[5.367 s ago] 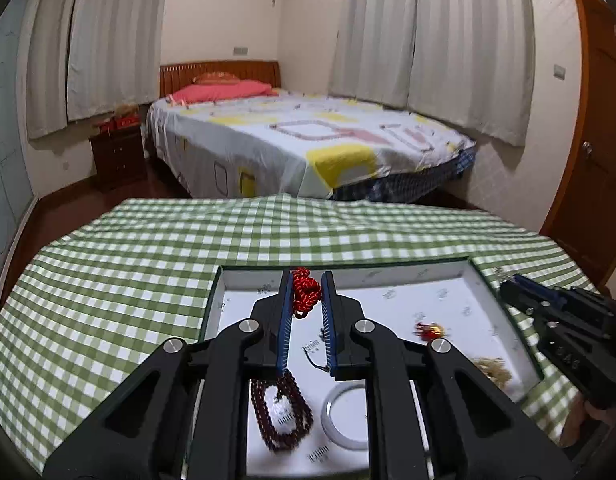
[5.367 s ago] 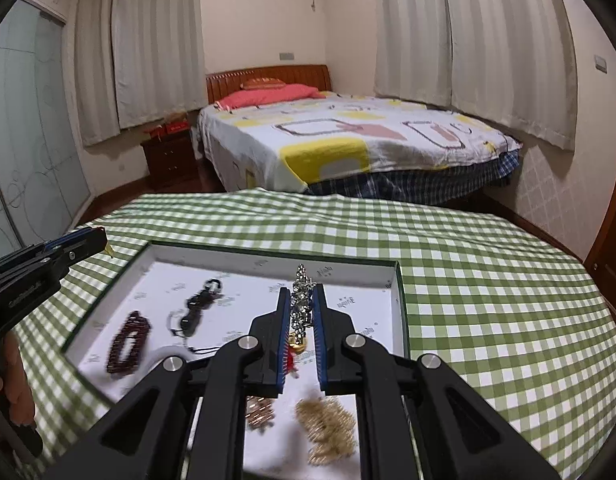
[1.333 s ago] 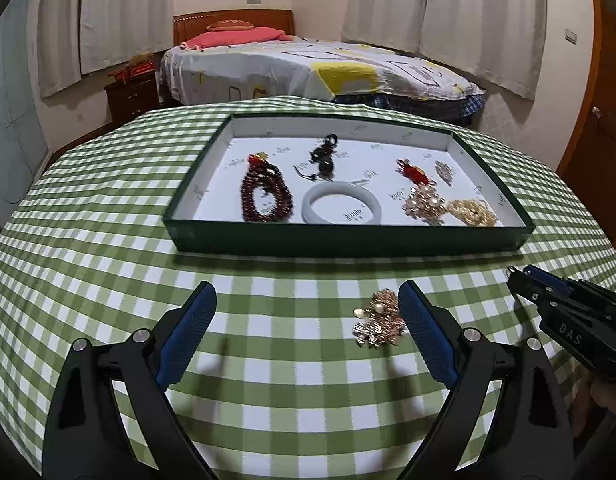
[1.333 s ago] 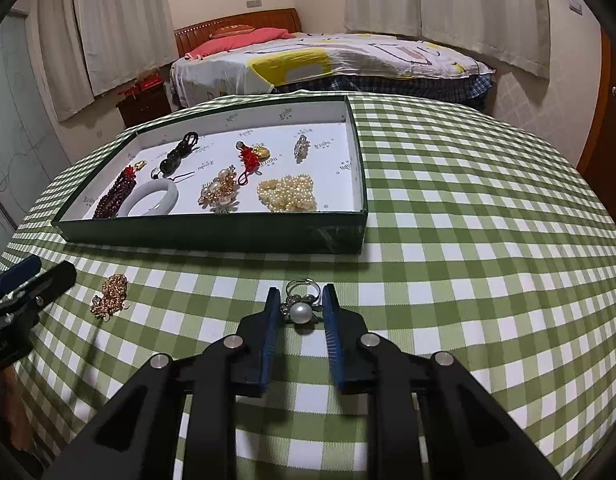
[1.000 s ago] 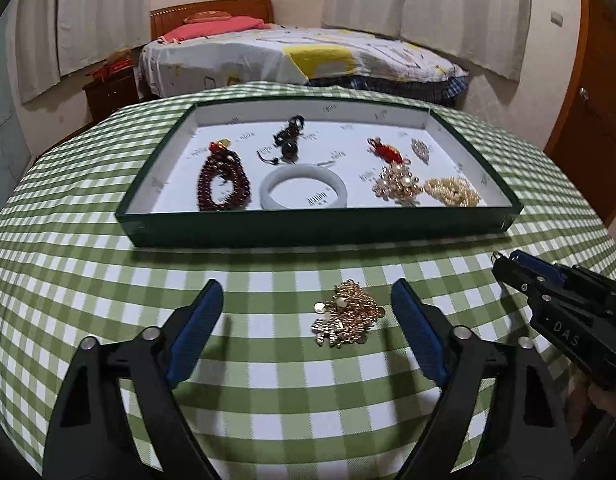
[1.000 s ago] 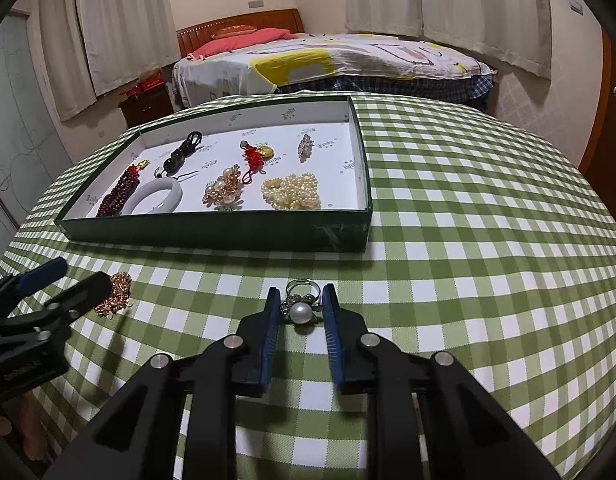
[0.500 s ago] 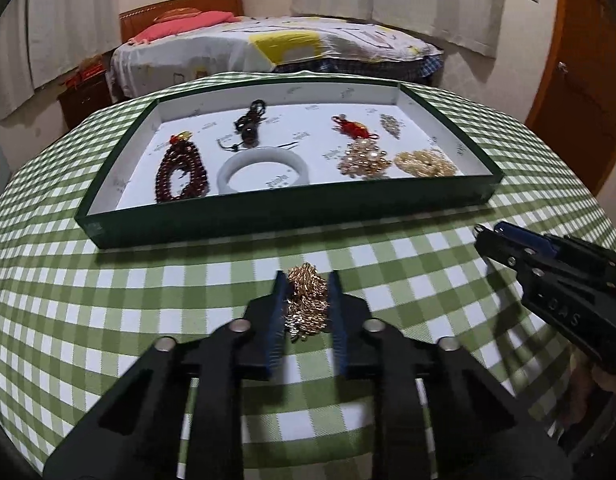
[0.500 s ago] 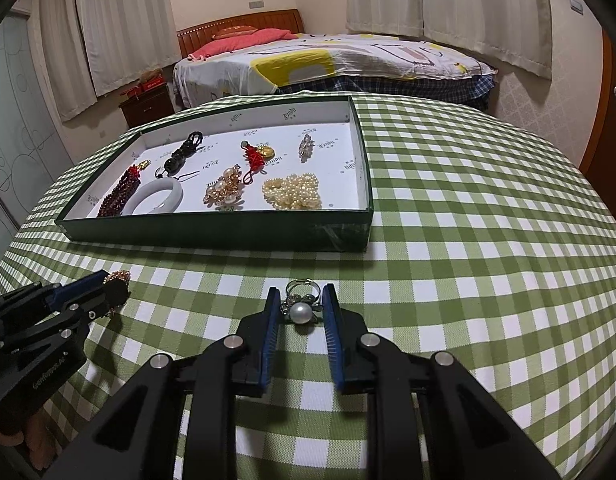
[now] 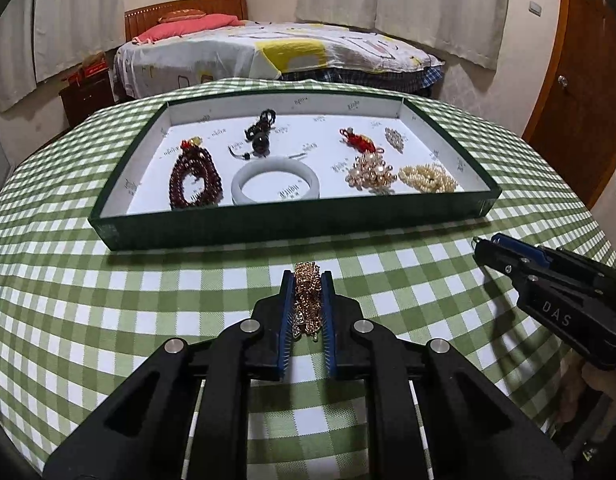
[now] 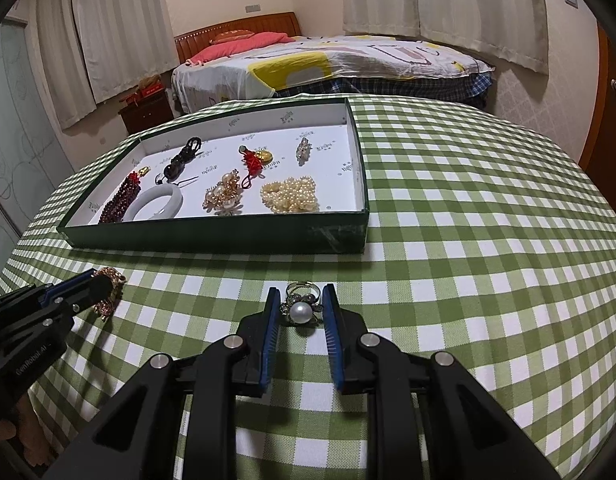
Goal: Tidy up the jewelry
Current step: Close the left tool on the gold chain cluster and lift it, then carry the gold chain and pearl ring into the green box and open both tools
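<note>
So the left tool (image 9: 307, 308) is pinching a floppy tangled gold chain cluster (image 9: 306, 300) mid-bundle, probably light but snaggy. Right tool (image 10: 301, 320) pinches the small silver pearl ring (image 10: 300, 310) sideways, looks slippery

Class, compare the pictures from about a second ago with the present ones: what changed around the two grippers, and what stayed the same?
The left gripper closed from wide open onto the gold bead cluster on the tablecloth. The right gripper stayed shut on the pearl ring, and the green tray and its jewelry did not move.
</note>
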